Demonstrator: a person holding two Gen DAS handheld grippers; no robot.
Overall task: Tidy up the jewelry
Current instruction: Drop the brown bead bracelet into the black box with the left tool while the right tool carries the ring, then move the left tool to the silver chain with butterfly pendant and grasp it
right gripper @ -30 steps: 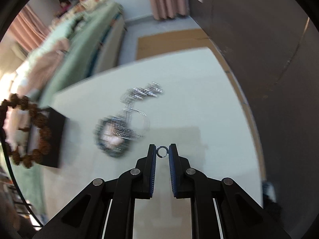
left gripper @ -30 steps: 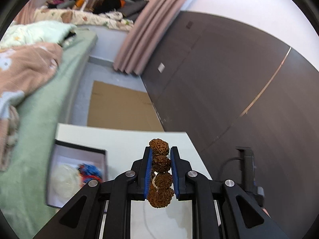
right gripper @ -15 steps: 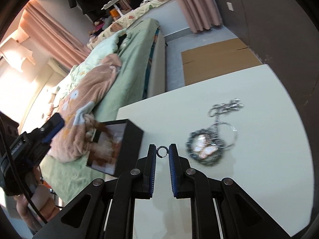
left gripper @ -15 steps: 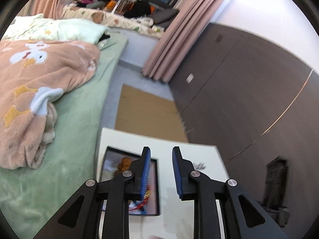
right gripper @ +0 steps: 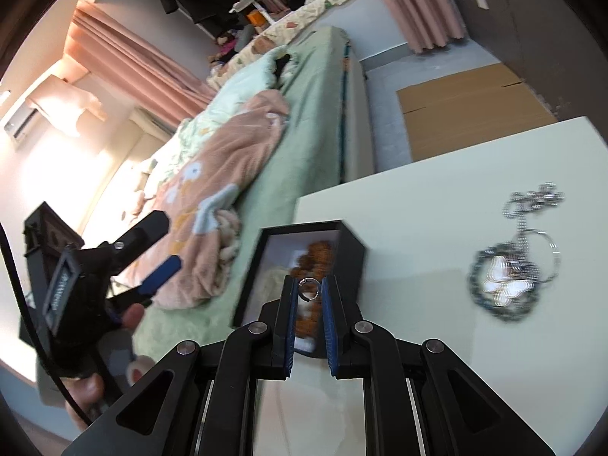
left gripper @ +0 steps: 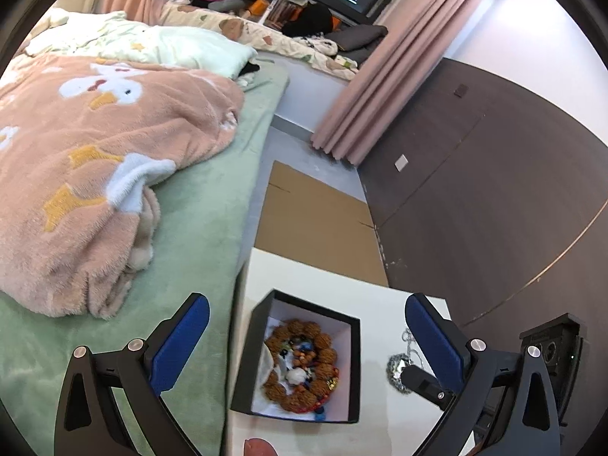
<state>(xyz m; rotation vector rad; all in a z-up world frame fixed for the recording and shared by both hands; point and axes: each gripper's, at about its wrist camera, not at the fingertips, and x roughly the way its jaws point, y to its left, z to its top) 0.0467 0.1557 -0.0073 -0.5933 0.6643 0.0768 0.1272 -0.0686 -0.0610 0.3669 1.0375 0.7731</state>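
Note:
A black box with a white lining stands on the white table. A brown bead bracelet lies in it with small coloured pieces. My left gripper is wide open above the box, empty. My right gripper is shut on a small silver ring and holds it over the box, where the bracelet shows. A silver chain necklace with a round butterfly pendant lies on the table to the right; it also shows in the left wrist view.
A bed with a green sheet and a pink blanket runs along the table's left edge. Flat cardboard lies on the floor beyond the table. A dark wall panel stands to the right.
My left gripper let the bead bracelet drop into the box and opened wide. My right gripper carried the ring left from the necklace to above the box.

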